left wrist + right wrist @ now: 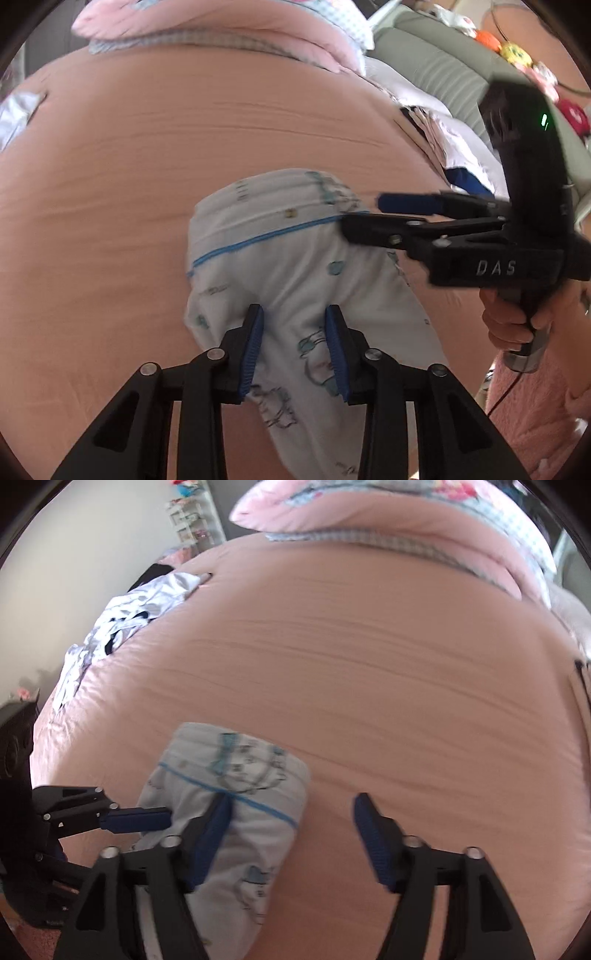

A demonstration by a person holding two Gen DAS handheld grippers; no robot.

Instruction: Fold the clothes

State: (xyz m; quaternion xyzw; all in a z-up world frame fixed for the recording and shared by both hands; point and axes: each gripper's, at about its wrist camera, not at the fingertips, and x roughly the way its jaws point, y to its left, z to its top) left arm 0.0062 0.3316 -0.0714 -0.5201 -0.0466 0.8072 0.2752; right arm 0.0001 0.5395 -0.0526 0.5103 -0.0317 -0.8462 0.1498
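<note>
A small white garment (295, 266) with cartoon prints and a thin blue stitched line lies folded on the pink bed sheet (184, 147). My left gripper (294, 350) hovers over its near part, jaws open, with cloth showing between the blue pads but not pinched. My right gripper (364, 214) comes in from the right at the garment's blue line, held by a hand (509, 325). In the right wrist view the right gripper (291, 823) stands wide open; its left finger lies over the garment (240, 775) and its right finger over bare sheet. A finger (147, 818) of the left gripper reaches the garment's left edge.
A pink quilt and pillows (221, 26) lie at the bed's head. A heap of white clothes (110, 627) sits on the left edge of the bed, and stacked clothes (454, 147) on the right edge. Beyond those is a grey-green seat (443, 55) with plush toys.
</note>
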